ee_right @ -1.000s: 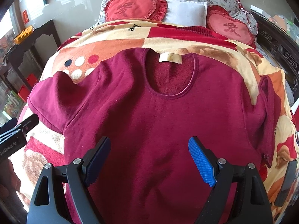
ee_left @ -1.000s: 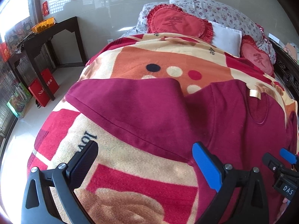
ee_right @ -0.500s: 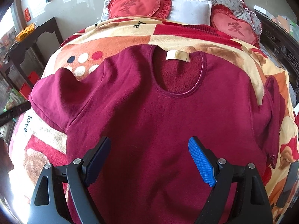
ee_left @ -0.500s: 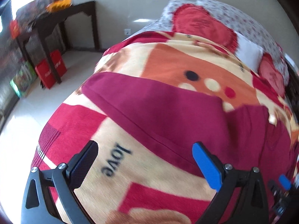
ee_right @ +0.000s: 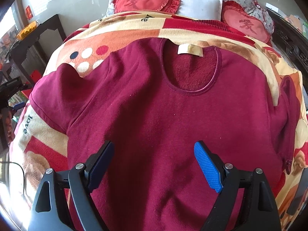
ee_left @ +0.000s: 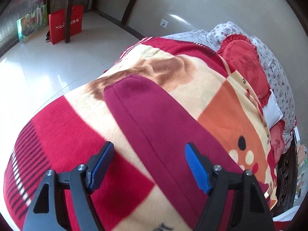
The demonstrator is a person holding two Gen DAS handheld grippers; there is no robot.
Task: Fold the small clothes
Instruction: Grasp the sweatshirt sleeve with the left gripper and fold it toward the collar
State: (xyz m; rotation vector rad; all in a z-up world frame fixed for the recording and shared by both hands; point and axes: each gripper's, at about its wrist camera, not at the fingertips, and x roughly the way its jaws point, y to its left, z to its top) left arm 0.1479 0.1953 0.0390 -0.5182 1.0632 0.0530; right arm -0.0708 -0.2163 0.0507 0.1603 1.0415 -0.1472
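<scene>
The left gripper [ee_left: 148, 154] has swung over the shirt's [ee_right: 163, 115] sleeve [ee_left: 154, 115], jaws narrowing, ungrasping; collar points toward the pillows [ee_right: 200, 5].

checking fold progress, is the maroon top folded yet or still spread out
Spread out: the maroon top lies flat on the blanket, neckline up, both sleeves out sideways.

Fuzzy fleece top [ee_right: 154, 115], glossy floor [ee_left: 57, 63]

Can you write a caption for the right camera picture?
Open right gripper hovering over a dark red shirt spread flat on a patterned blanket.
</scene>
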